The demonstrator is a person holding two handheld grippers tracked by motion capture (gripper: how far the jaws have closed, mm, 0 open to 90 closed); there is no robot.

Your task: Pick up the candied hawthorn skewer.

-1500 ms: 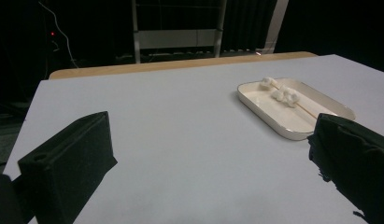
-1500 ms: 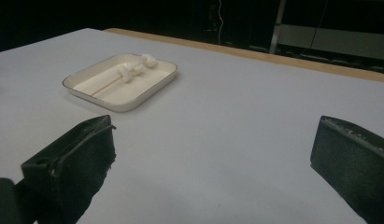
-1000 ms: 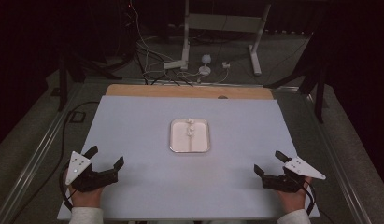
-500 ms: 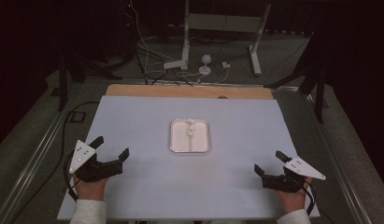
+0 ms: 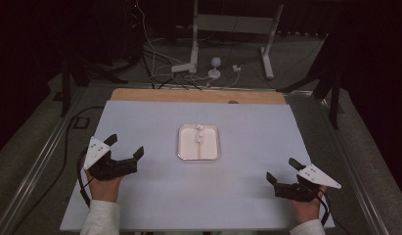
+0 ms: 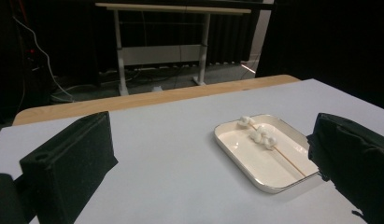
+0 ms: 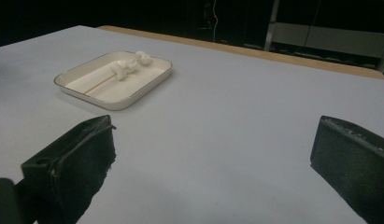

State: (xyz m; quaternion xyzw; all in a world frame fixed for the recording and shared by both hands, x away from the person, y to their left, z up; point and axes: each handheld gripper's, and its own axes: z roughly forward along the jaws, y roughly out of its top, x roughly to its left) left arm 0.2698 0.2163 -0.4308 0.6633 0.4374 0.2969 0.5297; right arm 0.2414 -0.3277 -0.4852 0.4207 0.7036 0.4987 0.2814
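A white rectangular tray (image 5: 183,152) lies at the middle of the pale table. In it is a thin wooden skewer (image 6: 288,161) with small white marshmallow-like pieces (image 5: 200,133) on its far end. My left gripper (image 5: 126,145) is open and holds nothing, left of the tray and aimed toward it. In the left gripper view the tray (image 6: 236,158) sits just ahead, toward the right jaw. My right gripper (image 5: 281,169) is open and holds nothing near the front right of the table. In the right gripper view the tray (image 7: 110,103) lies ahead to the left.
A wooden strip (image 5: 198,96) runs along the table's far edge. Beyond it the floor holds cables (image 5: 169,73) and white stand legs (image 5: 269,63). A metal rail (image 5: 37,161) runs along the table's left side.
My left gripper has moved forward and to the right, toward the tray. The right gripper has stayed put.
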